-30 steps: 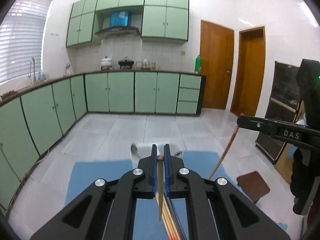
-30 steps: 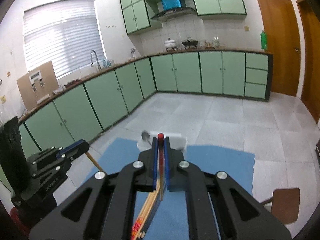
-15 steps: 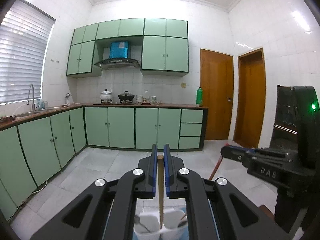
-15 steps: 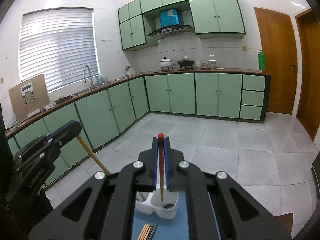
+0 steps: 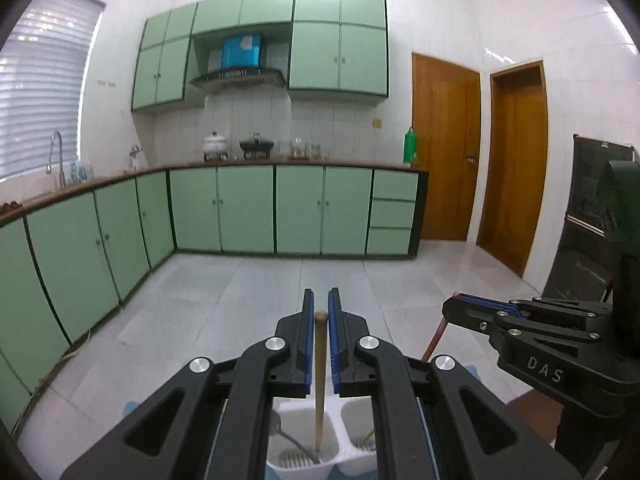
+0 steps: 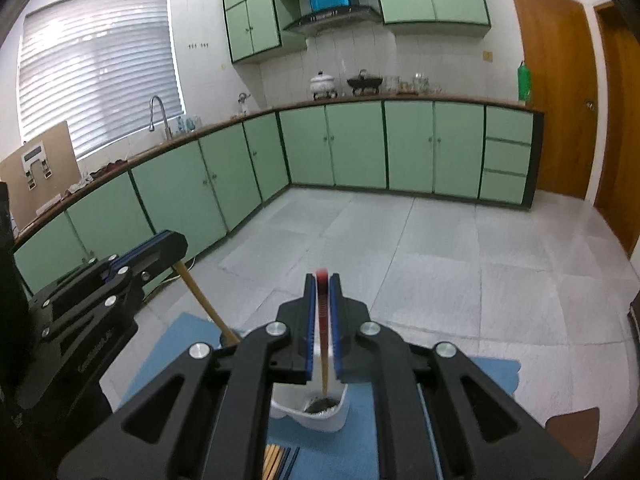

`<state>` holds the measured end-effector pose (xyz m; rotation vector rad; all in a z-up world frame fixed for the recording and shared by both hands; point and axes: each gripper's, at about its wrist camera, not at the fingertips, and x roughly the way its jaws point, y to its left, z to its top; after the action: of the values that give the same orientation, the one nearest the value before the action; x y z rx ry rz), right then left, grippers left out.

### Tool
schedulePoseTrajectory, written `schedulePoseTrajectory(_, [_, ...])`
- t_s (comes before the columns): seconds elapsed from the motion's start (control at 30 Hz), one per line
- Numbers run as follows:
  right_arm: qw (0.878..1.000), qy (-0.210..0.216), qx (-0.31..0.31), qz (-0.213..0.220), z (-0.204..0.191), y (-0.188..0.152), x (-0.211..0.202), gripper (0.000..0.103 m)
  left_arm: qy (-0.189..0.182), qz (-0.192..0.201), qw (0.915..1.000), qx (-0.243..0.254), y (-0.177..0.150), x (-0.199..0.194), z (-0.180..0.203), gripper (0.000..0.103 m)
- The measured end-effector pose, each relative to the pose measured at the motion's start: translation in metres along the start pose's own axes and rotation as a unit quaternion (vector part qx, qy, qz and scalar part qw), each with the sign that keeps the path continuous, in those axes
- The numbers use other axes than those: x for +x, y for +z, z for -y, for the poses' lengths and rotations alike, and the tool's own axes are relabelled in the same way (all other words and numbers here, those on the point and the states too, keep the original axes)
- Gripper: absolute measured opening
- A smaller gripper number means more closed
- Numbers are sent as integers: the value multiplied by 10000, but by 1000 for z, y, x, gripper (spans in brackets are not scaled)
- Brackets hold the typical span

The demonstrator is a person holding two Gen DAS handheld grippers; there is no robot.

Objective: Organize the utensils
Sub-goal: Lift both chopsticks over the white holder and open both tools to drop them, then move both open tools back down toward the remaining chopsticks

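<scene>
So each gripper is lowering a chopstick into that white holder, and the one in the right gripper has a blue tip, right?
Not quite: the tip is red, not blue. The right wrist view shows the right gripper with a red-tipped chopstick between its fingers, its lower end in the white utensil holder. The left gripper likewise has a plain wooden chopstick reaching down into the holder.

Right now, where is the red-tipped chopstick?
In the right wrist view, the red-tipped chopstick stands upright between the right gripper's pads, its lower end inside the white utensil holder on the blue mat.
</scene>
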<state>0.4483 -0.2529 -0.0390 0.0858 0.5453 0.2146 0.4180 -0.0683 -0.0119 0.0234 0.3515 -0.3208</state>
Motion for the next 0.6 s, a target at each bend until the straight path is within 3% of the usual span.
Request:
schedulePoseTrajectory(0.13, [9999,-131,54,77,2,-8,-13,30,11,-29,10000,0,-5,-12,-6,18])
schedulePoseTrajectory(0.3, [9988,-370,99,313,9,-18,-43,54,127,44,9999,-24,-7,-42,-9,54])
schedulePoseTrajectory(0.37, [9978,-508,108,405,12,-28,-58,70,174,56,9998,-42,-13,-59,-10,63])
schedulePoseTrajectory(0.53, [9959,-708,147,537,13,-75,-93,88,206,-95,9996,-160,-52,-100,-9,75])
schedulePoseTrajectory(0.6, [9959,-749,168,475,10,-101,-102,90,294,-240,9992,-110,-77,-113,-6,76])
